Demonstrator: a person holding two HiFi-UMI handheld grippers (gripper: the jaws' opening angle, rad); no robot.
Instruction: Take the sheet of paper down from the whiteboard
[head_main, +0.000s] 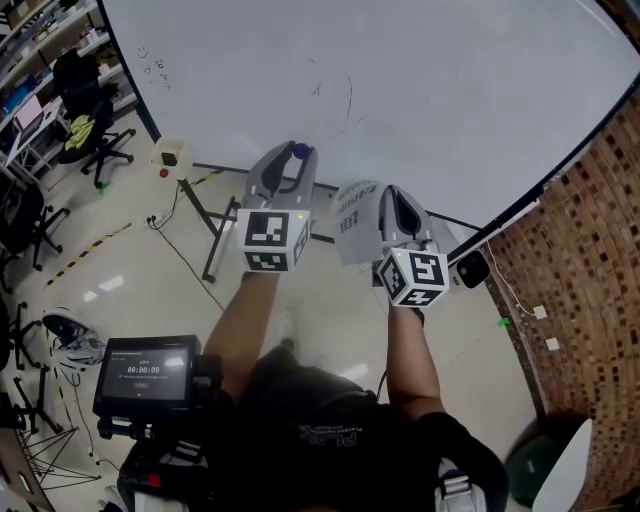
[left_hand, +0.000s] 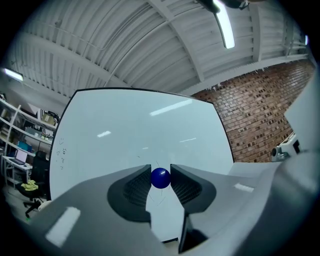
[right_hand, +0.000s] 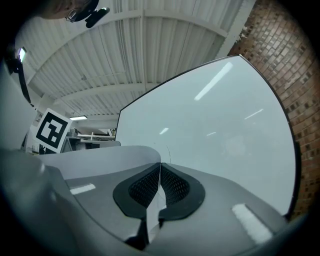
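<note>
The whiteboard (head_main: 400, 80) fills the top of the head view, bare but for faint pen marks. The white sheet of paper (head_main: 355, 222) is off the board, curling to the left of my right gripper (head_main: 392, 196), which is shut on its edge. In the right gripper view the sheet (right_hand: 100, 160) runs edge-on between the closed pads (right_hand: 172, 187). My left gripper (head_main: 292, 156) is just left of it, shut on a small blue ball magnet (left_hand: 160, 178) that sits between its fingertips. Both grippers point at the whiteboard (left_hand: 140, 135) from a short way off.
The board's stand legs (head_main: 205, 232) reach across the floor below it. A brick wall (head_main: 590, 260) runs along the right. Office chairs (head_main: 85, 130) and shelves stand at far left. A screen device (head_main: 145, 375) hangs at the person's left hip, with cables on the floor nearby.
</note>
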